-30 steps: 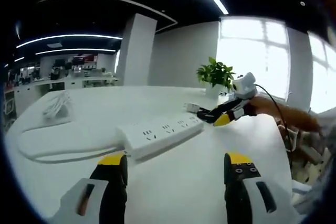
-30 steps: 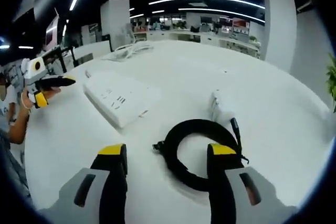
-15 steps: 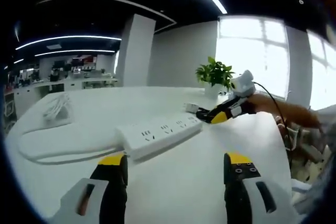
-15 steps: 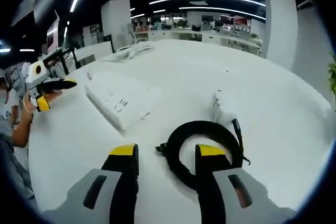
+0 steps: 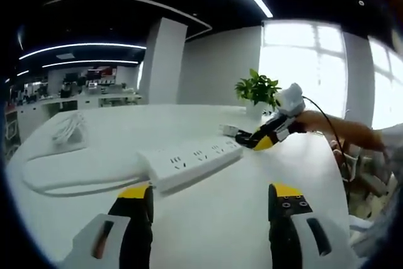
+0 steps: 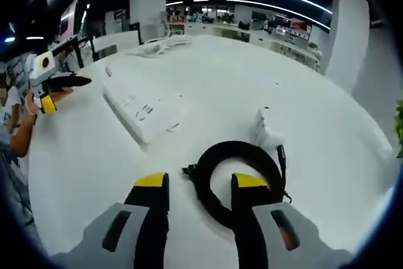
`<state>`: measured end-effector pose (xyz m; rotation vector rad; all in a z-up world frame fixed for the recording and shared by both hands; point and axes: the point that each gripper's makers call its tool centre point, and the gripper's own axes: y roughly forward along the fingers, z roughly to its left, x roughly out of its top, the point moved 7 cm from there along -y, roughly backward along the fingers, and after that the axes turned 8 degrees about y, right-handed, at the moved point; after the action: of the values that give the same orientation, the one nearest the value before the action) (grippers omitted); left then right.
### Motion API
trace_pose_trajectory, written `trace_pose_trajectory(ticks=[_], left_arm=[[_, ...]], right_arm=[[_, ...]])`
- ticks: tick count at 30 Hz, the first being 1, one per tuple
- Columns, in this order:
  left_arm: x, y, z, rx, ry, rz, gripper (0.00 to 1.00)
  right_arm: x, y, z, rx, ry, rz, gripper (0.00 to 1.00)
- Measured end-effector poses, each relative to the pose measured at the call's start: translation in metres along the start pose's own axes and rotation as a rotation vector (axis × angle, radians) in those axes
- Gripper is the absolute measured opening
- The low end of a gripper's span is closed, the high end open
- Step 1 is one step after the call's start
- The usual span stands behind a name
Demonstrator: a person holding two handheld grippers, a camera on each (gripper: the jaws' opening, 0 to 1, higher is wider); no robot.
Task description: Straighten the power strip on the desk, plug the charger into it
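Observation:
The white power strip [image 5: 192, 162] lies at a slant on the white desk [image 5: 208, 231], just beyond my open left gripper [image 5: 211, 201], which holds nothing. Its white cord [image 5: 63, 184] loops away to the left. My right gripper [image 5: 264, 138] hovers past the strip's far end, by the white charger [image 5: 229, 130]. In the right gripper view, the charger [image 6: 264, 131] sits at the far end of its coiled black cable [image 6: 236, 177]. My right gripper [image 6: 200, 184] is open, jaws narrowed, astride the coil's left arc. The power strip [image 6: 141, 114] lies to the left, with my left gripper [image 6: 60, 83] beyond it.
A bundled white cable [image 5: 66, 127] rests on the desk's far left side. A potted plant [image 5: 258, 89] stands at the far edge near the window. A person's arm [image 5: 343, 133] reaches in from the right. Office desks line the background.
The right gripper's jaws have narrowed and it has come down closer over the black coil. The left gripper has held still.

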<state>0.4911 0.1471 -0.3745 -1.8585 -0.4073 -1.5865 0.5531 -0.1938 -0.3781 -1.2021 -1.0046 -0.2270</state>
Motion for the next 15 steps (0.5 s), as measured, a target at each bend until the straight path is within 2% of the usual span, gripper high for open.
trace_pose_trajectory(ticks=[2,15], left_arm=[[-0.0005,-0.0002,0.0002,0.0,0.002,0.003,0.76],[-0.0021,-0.002,0.0014,0.004,-0.001,0.005,0.76]], right_arm=[[-0.0014,0.001,-0.0007,-0.003,-0.012,0.022,0.32],[0.0003,0.0038,-0.0033,0.015,-0.011,0.05,0.2]])
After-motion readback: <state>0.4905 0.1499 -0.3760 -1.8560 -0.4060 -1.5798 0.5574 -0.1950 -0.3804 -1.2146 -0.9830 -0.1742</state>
